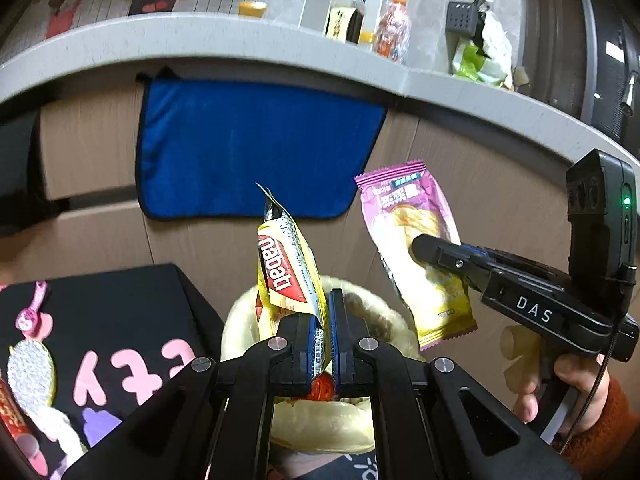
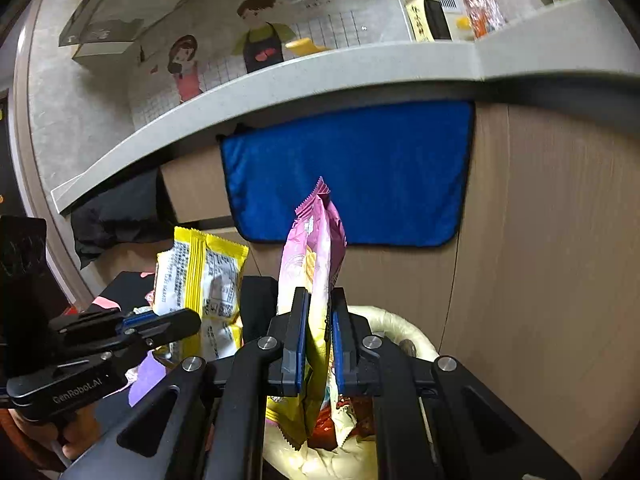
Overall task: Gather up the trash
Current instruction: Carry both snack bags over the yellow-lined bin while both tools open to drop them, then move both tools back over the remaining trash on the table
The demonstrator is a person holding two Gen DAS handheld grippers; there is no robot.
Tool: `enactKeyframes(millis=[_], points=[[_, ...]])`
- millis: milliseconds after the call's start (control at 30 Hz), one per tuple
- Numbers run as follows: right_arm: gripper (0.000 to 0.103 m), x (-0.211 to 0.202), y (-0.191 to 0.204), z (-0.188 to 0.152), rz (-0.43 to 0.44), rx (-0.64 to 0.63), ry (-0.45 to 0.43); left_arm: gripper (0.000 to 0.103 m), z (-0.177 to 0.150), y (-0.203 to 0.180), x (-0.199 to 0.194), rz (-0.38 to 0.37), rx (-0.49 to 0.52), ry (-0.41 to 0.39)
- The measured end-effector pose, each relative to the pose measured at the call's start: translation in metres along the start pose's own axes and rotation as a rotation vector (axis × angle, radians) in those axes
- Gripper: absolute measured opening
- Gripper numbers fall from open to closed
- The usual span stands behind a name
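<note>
My left gripper [image 1: 325, 336] is shut on a yellow Nabati wafer wrapper [image 1: 286, 268], which stands up above a bin lined with a pale yellow bag [image 1: 320, 428]. The right gripper [image 2: 320, 344] is shut on a pink and yellow snack wrapper [image 2: 314, 264], also over the bin [image 2: 400, 326], where red and yellow wrappers lie inside. In the left wrist view the right gripper [image 1: 420, 246] comes in from the right with the pink wrapper [image 1: 416, 252]. In the right wrist view the left gripper [image 2: 188, 320] holds the yellow wrapper [image 2: 200, 272] at the left.
A blue towel [image 1: 248, 148] hangs on the wooden cabinet front below a grey countertop [image 1: 200, 46] that carries bottles [image 1: 346, 16] and a green bag. A black table [image 1: 120, 320] with pink cut-out figures and toys stands left of the bin. A hand in an orange sleeve [image 1: 592, 412] holds the right gripper.
</note>
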State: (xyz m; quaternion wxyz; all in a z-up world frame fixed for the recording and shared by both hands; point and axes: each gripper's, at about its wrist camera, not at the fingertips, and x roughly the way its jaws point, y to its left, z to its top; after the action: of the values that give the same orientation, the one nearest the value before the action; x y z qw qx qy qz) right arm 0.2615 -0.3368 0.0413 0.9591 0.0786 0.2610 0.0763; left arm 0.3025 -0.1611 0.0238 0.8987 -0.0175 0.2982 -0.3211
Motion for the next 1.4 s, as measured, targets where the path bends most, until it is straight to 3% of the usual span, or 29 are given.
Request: enactKeyframes(millis=[167, 300, 700, 1033, 1133, 1200, 1233, 1400], points=[[0.010, 0.018, -0.006, -0.010, -0.056, -0.023, 0.035, 0.006, -0.010, 0.006, 0.023, -0.009, -0.031, 0.049], [0.010, 0.046, -0.007, -0.025, -0.163, -0.096, 0.096, 0.006, -0.018, 0.014, 0.038, -0.015, -0.064, 0.091], [0.010, 0.098, -0.027, -0.056, -0.216, -0.082, 0.260, 0.006, -0.033, 0.035, 0.082, -0.048, -0.155, 0.186], [0.010, 0.148, -0.030, -0.092, -0.297, -0.147, 0.450, 0.008, -0.031, 0.058, 0.047, -0.019, -0.206, 0.148], [0.014, 0.141, -0.030, -0.088, -0.263, -0.107, 0.423, 0.009, -0.033, 0.064, 0.033, -0.011, -0.206, 0.131], [0.041, 0.130, -0.034, -0.083, -0.243, -0.062, 0.398, 0.012, -0.035, 0.071, 0.020, 0.009, -0.210, 0.107], [0.045, 0.122, -0.035, -0.081, -0.235, -0.038, 0.378, 0.014, -0.035, 0.074, 0.014, 0.020, -0.214, 0.094], [0.044, 0.090, -0.028, -0.071, -0.253, -0.037, 0.306, 0.029, -0.042, 0.096, -0.018, 0.073, -0.240, 0.051]])
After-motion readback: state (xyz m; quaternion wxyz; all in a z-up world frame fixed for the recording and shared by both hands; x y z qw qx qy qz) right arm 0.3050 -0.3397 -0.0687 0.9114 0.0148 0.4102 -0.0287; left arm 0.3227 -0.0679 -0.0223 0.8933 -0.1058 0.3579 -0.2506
